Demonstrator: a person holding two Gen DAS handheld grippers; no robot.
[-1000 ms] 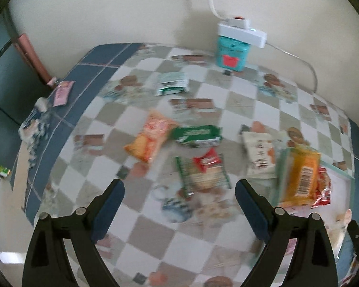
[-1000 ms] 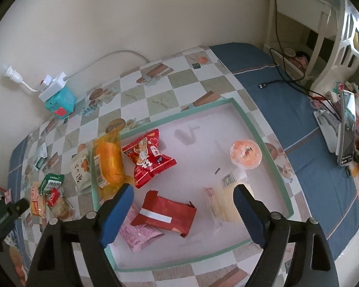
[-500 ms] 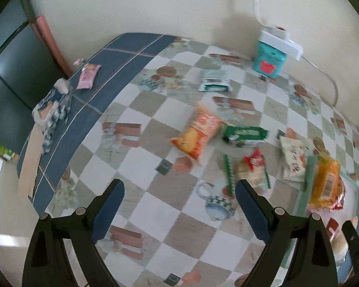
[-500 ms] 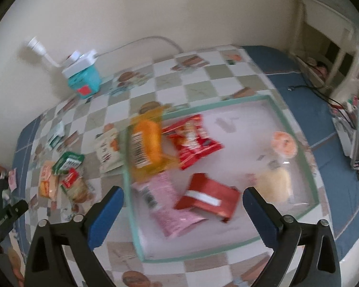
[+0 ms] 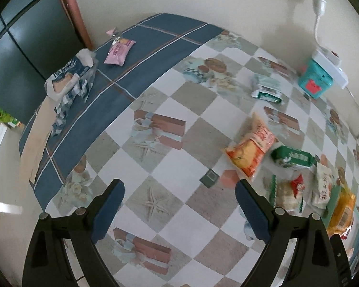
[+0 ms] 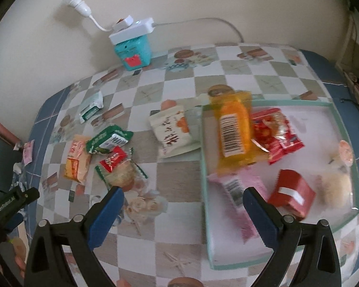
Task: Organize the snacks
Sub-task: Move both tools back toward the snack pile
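Note:
Loose snacks lie on the checked tablecloth: an orange bag [image 5: 251, 150] [image 6: 77, 159], a green packet [image 5: 293, 159] [image 6: 109, 140], a red-topped cookie pack [image 6: 118, 166], a white bag [image 6: 173, 131] and a pale green packet [image 6: 91, 106]. A green-rimmed tray [image 6: 204, 167] holds a yellow bag [image 6: 233, 134], a red bag [image 6: 276, 135], a pink pack [image 6: 237, 191], a red box [image 6: 290, 192] and several small items. A pink packet [image 5: 119, 50] lies on the far blue border. My left gripper [image 5: 179, 205] is open and empty over bare cloth. My right gripper [image 6: 183, 210] is open and empty near the tray's left rim.
A teal box with a white power strip [image 6: 132, 43] and cable stands by the wall. A crumpled blue-white wrapper [image 5: 69, 81] lies at the table's left edge. A dark cabinet [image 5: 21, 47] stands left of the table. Cluttered shelving [image 6: 354, 55] is at the right.
Both grippers swung left: the left view now shows the table's left border and pink packet; the right view now takes in the loose snacks beside the tray. Both stayed open.

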